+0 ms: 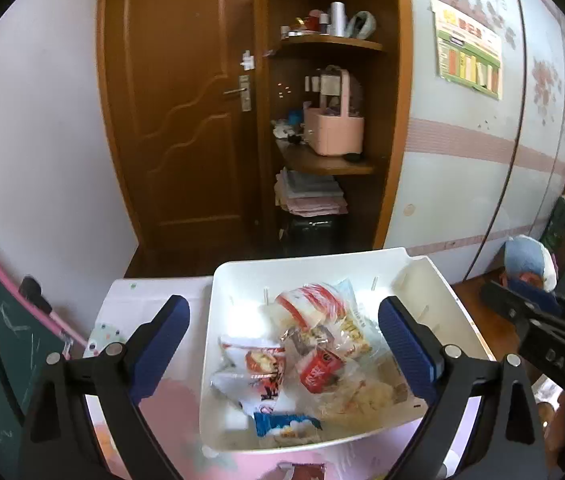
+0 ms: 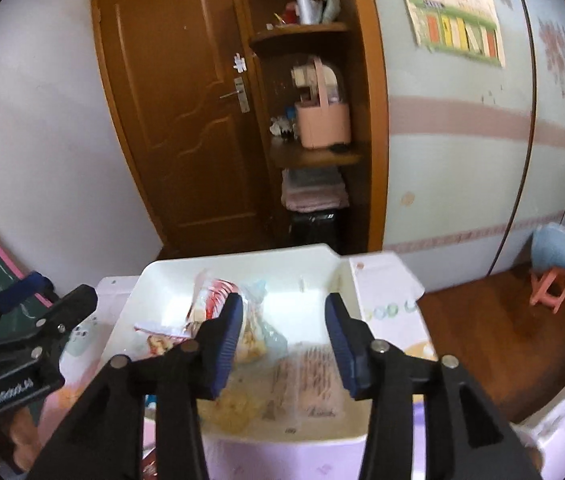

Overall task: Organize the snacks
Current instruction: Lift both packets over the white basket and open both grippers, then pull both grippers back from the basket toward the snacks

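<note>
Nearest the viewer, the left gripper [image 1: 284,336] hovers with its blue-padded fingers [image 1: 162,344] spread wide and holding nothing. The right gripper [image 2: 282,338] hangs beside it, its fingers likewise parted and empty.

Just beyond both sits a white plastic bin [image 1: 306,270] on a tabletop [image 1: 154,300] covered in a pale printed cloth. The bin holds a loose heap of snack packets [image 1: 314,360]: a red-and-white striped bag, a small red pouch, clear wrappers of biscuits, and a blue-edged packet near the front wall. One more red packet [image 1: 302,472] lies on the tabletop outside the bin, at its near edge.

Farther back stand a brown wooden door [image 1: 186,92] and open shelves with a pink basket [image 1: 334,128].

Risk, as a judgement: the wrappers look slick and overlap, so a pinch could drag neighbours out or slip off. The light bin may also slide if pushed.
</note>
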Tool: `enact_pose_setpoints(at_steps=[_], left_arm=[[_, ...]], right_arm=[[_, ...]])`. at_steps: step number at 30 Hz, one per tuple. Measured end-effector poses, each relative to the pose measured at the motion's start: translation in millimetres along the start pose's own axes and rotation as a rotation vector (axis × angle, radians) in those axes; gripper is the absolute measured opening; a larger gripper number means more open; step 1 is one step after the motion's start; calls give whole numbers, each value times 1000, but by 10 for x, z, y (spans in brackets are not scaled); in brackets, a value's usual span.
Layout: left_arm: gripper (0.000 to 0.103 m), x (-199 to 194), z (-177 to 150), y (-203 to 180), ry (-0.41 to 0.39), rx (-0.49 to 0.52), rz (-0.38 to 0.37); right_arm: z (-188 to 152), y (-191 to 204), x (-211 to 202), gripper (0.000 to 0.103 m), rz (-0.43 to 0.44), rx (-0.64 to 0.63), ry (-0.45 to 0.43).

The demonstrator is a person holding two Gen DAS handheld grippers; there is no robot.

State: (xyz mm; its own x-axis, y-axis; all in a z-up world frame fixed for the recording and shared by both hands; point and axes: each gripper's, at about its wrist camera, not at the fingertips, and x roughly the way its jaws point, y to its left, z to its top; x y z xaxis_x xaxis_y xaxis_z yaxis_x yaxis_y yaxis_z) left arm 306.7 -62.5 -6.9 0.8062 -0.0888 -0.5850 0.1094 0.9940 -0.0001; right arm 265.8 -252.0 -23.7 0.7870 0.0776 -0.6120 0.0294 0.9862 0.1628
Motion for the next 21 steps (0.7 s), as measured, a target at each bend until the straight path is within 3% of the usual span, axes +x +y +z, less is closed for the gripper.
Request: enact_pose_setpoints(at_steps=[4,13,15,18,21], left_arm=[[95,-171,-130,66,-14,-18,32],[95,-986,-464,127,-91,-51,-74],[95,-1163,-544,154,-101,-73,-126],[95,-1389,-652,232,-65,-128,-185],[95,-1577,-781,303,-28,-152,-179]], right_arm=[[-184,-17,-115,46,-13,48,26],[-564,215,-825,46,-33,12,-37],[-622,250,-984,49,-33,7,-53],[-745,287,-1257,55,-17,14,-76],[-892,334,-1480,57,-16,-5,-76]])
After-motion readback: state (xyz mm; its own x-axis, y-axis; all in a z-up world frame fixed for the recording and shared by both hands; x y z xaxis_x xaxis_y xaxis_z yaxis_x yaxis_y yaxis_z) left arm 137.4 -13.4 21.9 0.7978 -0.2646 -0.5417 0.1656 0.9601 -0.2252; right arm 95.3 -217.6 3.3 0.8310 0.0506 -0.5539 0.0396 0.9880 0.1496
